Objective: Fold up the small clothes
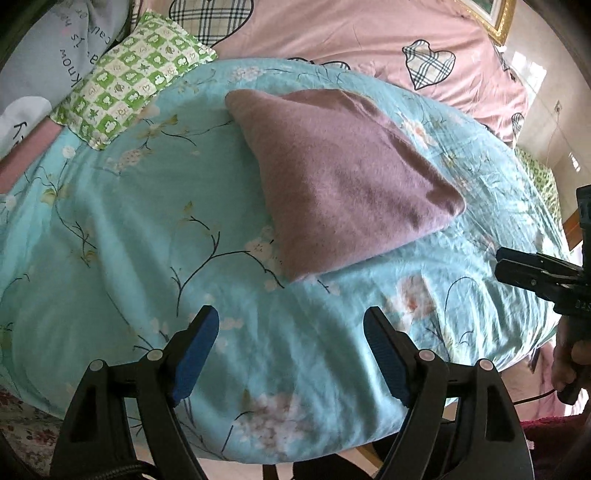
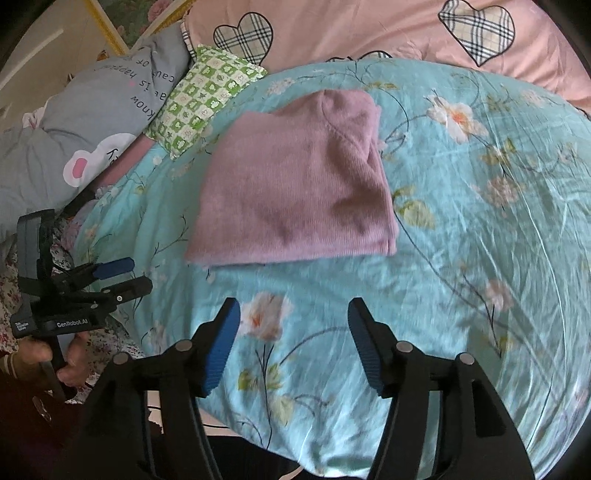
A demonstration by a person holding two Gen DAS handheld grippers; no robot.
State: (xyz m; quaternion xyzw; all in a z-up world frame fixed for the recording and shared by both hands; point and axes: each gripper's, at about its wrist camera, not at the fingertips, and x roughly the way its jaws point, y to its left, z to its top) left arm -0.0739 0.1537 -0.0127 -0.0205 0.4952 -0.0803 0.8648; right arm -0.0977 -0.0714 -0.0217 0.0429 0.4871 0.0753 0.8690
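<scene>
A mauve knitted garment (image 1: 343,177) (image 2: 295,184) lies folded into a compact block on the turquoise flowered bedspread (image 1: 129,229) (image 2: 480,240). My left gripper (image 1: 291,321) hovers open over bare bedspread, short of the garment's near corner, with nothing between its blue pads. My right gripper (image 2: 293,314) also stands open with empty jaws, just in front of the garment's near edge. In the left wrist view the right gripper (image 1: 517,266) shows at the right edge. In the right wrist view the left gripper (image 2: 129,275) is at the far left, held by a hand (image 2: 70,365).
A green checked pillow (image 1: 129,77) (image 2: 207,99) lies beyond the garment to the left, beside a grey printed cushion (image 2: 92,122). A pink duvet with plaid hearts (image 1: 369,33) (image 2: 351,26) covers the far side. The bedspread's near edge drops off below both grippers.
</scene>
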